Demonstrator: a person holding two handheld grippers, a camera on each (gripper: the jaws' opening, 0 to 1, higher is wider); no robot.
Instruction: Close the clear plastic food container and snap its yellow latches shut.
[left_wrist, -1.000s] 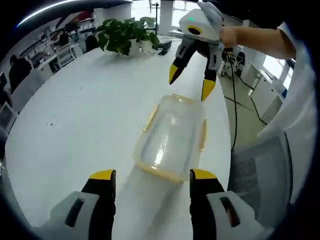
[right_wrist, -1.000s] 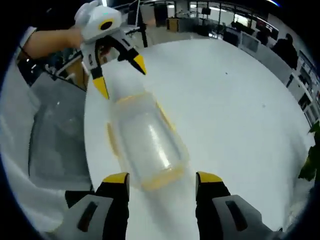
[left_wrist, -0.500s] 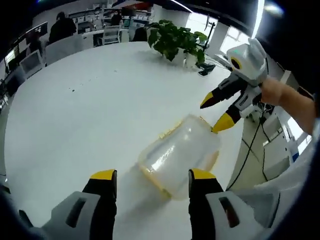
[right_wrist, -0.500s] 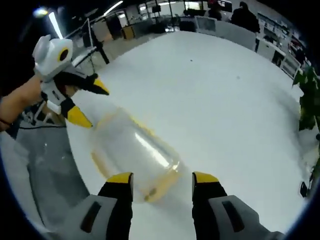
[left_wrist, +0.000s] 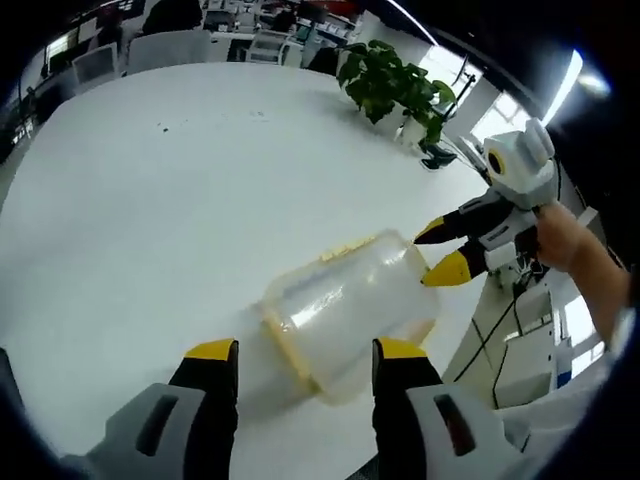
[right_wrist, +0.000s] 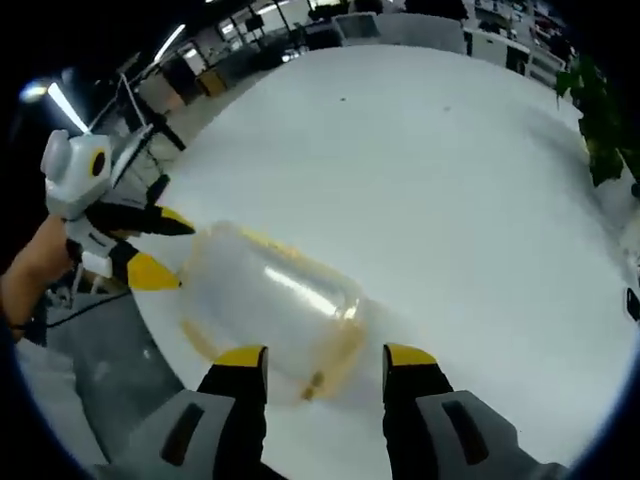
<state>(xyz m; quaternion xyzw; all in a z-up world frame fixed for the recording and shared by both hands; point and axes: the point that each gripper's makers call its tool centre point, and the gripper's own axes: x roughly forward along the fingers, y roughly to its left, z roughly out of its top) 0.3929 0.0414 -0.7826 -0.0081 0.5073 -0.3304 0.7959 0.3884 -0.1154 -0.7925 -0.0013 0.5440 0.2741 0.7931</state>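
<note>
In the left gripper view, a wide white table (left_wrist: 150, 200) stretches away. The left gripper (left_wrist: 305, 352) rises from the bottom, its yellow-tipped jaws spread apart with nothing between them. Just beyond the tips lies the clear plastic food container (left_wrist: 350, 310), lid on, near the table's right edge. A yellow latch (left_wrist: 345, 246) runs along its far long side, and a yellow rim shows at the short end nearest the jaws. To the right, the right gripper (left_wrist: 445, 250) reaches in, held by a person's hand (left_wrist: 555, 240); its two yellow tips are parted, and the lower one is touching or almost touching the container's far end. A leafy potted plant (left_wrist: 395, 85) stands near the table's far edge.

In the right gripper view, the left gripper (right_wrist: 150, 245) enters from the left, jaws parted, tips just beside one end of the container (right_wrist: 270, 305). The container lies close to the table's (right_wrist: 420, 190) near edge. The right gripper's (right_wrist: 325, 358) own jaws stand apart at the bottom, empty, flanking the container's near end without gripping it.
</note>
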